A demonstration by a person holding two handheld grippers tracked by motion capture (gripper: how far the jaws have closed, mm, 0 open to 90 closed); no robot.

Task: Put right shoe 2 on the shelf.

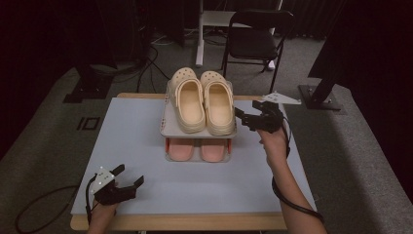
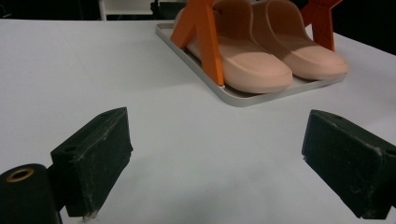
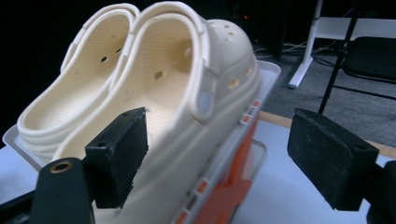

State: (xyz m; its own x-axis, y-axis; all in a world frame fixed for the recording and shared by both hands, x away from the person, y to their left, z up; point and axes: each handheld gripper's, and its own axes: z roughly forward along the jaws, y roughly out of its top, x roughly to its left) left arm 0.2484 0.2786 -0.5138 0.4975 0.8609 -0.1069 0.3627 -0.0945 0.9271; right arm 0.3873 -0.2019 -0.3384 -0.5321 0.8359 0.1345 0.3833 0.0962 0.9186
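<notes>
Open right tool (image 1: 247,116) beside cream clogs (image 1: 203,100)

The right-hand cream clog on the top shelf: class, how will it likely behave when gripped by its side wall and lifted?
The right-hand cream clog looks like moulded foam, so probably light. Its thin wall may flex between the right tongs. The smooth surface could slip a little.

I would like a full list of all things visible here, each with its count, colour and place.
clogs: two, cream, side by side on the rack's top shelf
slippers: two, pink, on the rack's bottom shelf
shoe rack: one, grey trays with orange posts, middle of the table
table: one, pale top
chair: one, black, on the floor behind the table
left gripper: one, black, near left corner, jaws open
right gripper: one, black, beside the right clog, jaws open
</notes>
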